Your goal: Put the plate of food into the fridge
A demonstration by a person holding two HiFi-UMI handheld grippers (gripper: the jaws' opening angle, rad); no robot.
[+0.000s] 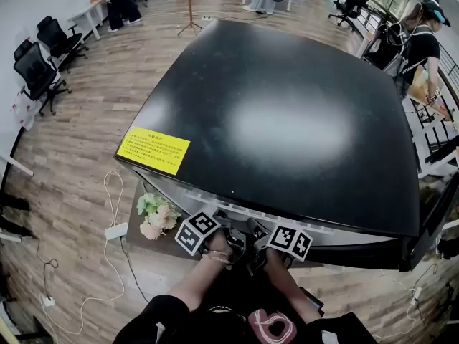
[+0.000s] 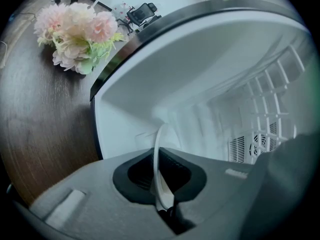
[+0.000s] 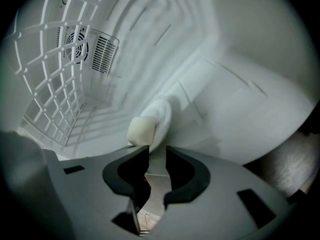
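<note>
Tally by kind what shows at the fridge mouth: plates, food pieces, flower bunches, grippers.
plate: 1
food piece: 1
flower bunch: 1
grippers: 2, the left gripper and the right gripper
Total: 5

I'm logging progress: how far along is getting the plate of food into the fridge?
Done: the fridge is open, and the plate with its food is inside the white cavity. In hand: the left gripper is clamped on the plate's rim, and the right gripper is open, off it. Left: let go and pull both grippers out. Whether the plate rests on anything I cannot tell.
</note>
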